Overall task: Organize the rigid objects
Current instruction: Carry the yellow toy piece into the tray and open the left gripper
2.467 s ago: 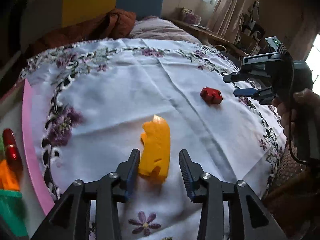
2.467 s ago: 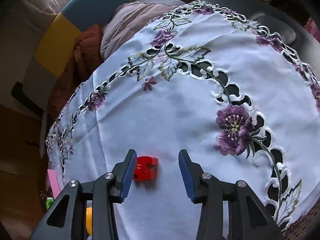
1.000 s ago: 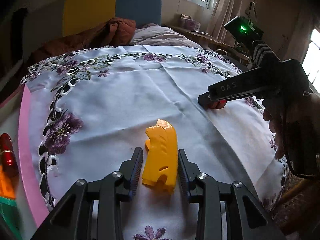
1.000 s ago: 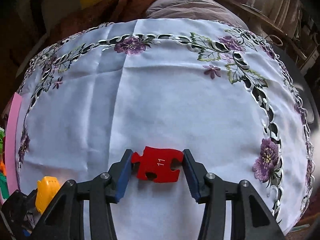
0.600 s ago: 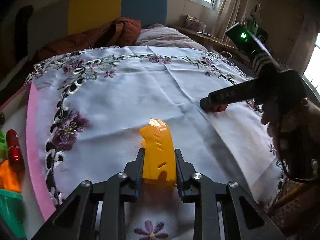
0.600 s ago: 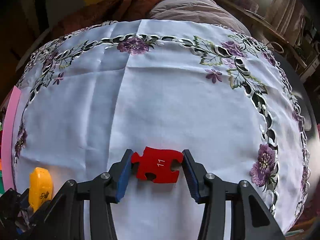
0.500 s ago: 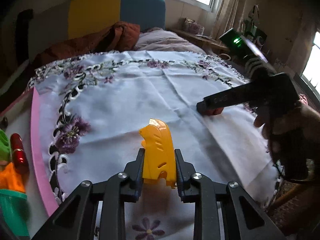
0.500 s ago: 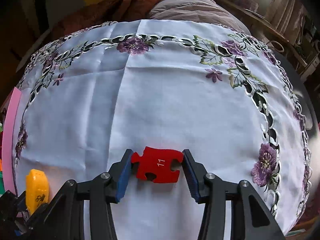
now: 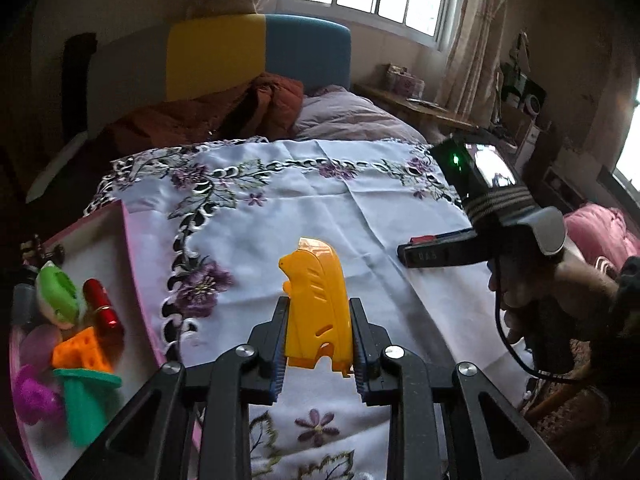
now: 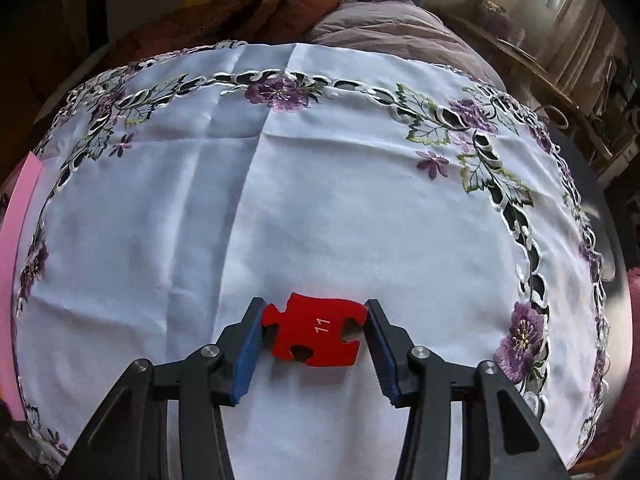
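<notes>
Left wrist view: the left claw (image 9: 318, 338) is pinching the yellow plastic piece (image 9: 316, 312) between its pads. A second ago its jaws were only closing round the piece where it lay on the embroidered cloth (image 9: 320, 208); now the piece has come up off the cloth. At the near left sits the pink-edged tray (image 9: 132, 264), already holding a red tube (image 9: 100, 304), an orange wedge (image 9: 82, 350) and other toys. That looks like the place this piece is bound for. On the right the right claw (image 9: 424, 248) is low over the cloth.

Right wrist view: the right claw pinches the red puzzle piece (image 10: 316, 330) by its two ends, much as before, low against the cloth-covered worktop. I judge its lift comes next.
</notes>
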Demonstrator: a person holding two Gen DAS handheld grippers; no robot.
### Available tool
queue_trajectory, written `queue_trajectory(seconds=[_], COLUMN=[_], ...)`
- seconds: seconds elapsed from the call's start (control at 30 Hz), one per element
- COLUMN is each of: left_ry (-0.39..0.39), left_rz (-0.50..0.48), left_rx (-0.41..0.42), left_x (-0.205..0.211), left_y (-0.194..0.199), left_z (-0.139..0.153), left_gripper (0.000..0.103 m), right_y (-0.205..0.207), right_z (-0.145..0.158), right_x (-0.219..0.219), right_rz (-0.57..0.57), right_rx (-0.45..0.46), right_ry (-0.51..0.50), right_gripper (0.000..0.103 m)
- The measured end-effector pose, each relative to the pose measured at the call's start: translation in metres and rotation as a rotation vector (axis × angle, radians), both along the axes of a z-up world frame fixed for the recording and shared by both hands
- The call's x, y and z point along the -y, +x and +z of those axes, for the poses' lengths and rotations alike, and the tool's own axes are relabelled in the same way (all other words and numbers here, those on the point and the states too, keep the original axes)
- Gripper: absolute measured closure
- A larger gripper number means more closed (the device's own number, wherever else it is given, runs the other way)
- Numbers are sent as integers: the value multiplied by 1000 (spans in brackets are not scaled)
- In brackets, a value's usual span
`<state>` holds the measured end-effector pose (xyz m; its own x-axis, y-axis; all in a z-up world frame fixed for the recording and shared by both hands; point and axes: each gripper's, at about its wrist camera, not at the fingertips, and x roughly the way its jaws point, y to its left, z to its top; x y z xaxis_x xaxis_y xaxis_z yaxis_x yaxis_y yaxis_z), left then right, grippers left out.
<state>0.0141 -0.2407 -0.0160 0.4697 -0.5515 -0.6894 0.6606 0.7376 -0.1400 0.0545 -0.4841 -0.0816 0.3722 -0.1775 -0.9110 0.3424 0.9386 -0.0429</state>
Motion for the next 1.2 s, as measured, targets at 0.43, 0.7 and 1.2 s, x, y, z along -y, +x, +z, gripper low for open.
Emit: queue_trajectory(seconds=[0.43,0.7,1.2], left_ry=[-46,-44,-97], left_rz=[104,192,436], left_rx=[1,-3,-66], left_x=[-53,-91,-213], left_y=[7,17,29], left_z=[20,18,14], left_gripper=[76,76,76], right_y=[-1,-1,-1], right_z=[0,0,1], right_x=[-7,-9,-10], right_rz=[38,52,55], right_rx=[2,1,0], right_ry=[-62,-84,-94], right_gripper=[54,54,54])
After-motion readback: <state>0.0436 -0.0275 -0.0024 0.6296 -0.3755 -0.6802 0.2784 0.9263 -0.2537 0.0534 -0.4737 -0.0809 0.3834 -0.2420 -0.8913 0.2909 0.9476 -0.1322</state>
